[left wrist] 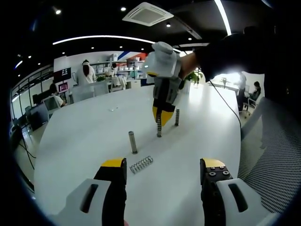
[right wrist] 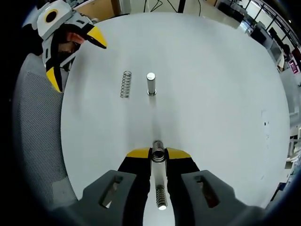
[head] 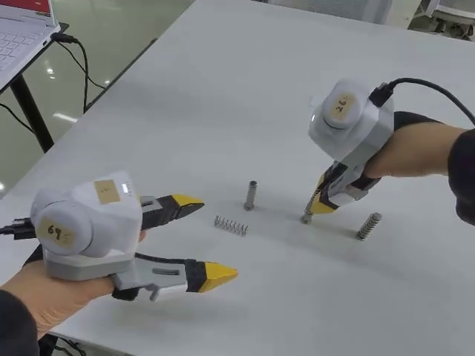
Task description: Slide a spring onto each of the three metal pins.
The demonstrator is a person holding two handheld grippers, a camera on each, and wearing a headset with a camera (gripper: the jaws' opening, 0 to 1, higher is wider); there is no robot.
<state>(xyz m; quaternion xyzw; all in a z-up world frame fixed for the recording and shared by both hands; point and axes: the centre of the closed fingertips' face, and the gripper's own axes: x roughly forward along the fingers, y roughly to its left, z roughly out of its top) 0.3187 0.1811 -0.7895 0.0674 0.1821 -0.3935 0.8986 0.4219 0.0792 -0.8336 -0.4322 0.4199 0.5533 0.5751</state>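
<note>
Head view: right gripper (head: pixel 320 206) clamping spring (right wrist: pixel 158 152), tilted, lower end at pin (head: pixel 306 217). Left gripper (head: pixel 218 237) hanging released, nearer one to loose spring (head: pixel 231 225) lying flat just ahead, beside upright bare pin (head: pixel 251 195).

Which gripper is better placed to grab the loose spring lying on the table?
Left: the left gripper is open, loose spring right ahead; the right gripper is shut on another spring.
</note>
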